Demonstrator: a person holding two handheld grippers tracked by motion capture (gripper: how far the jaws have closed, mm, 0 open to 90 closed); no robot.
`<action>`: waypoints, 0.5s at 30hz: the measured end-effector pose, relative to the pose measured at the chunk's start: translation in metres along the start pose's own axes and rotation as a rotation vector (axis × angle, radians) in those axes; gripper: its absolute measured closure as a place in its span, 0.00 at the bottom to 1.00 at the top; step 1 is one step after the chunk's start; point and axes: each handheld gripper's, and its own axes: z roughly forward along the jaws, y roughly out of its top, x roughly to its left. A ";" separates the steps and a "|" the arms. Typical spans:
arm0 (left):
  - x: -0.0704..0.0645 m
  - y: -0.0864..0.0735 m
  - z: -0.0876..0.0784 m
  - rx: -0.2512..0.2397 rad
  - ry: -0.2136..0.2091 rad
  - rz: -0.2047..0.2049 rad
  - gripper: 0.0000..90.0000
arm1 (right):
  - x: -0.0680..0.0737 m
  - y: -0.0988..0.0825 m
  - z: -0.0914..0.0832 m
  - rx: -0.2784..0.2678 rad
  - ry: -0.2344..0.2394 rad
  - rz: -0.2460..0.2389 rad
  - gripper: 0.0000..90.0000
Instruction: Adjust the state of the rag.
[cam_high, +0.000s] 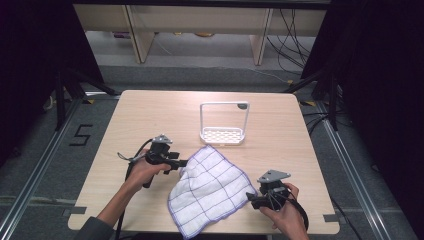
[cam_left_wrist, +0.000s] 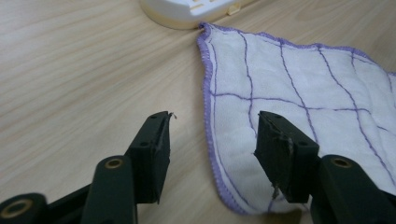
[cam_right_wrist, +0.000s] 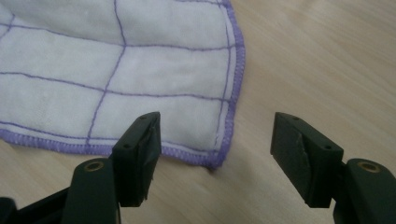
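Cloth (cam_high: 212, 187) lies flat on tabletop (cam_high: 140, 120), lower centre; left tongs (cam_left_wrist: 212, 140) and right tongs (cam_right_wrist: 215, 140) both wide, empty (just beside cloth edges). Next: grip corners.

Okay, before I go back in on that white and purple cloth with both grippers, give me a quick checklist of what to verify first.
1. Cloth lies spread flat on the table: ok.
2. Left gripper open, nothing pinched: ok; one jaw stands over the cloth's hemmed edge, the other over bare wood.
3. Right gripper open, nothing pinched: ok; the cloth's corner lies between its jaws.
4. Cloth apart from the white rack: not ok; in the left gripper view its far corner reaches the rack's base.
5. Cloth fully on the table: cannot tell; in the high view its near corner comes right to the front edge.
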 end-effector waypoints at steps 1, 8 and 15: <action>-0.001 0.001 0.003 0.007 0.001 0.009 0.51 | 0.000 -0.001 0.001 0.001 0.010 0.009 0.41; -0.010 0.006 0.023 0.042 0.007 0.074 0.63 | -0.007 -0.004 0.012 -0.008 -0.005 -0.010 0.51; -0.013 0.005 0.020 0.082 0.066 0.199 0.96 | -0.011 -0.004 0.020 0.002 0.078 -0.035 0.89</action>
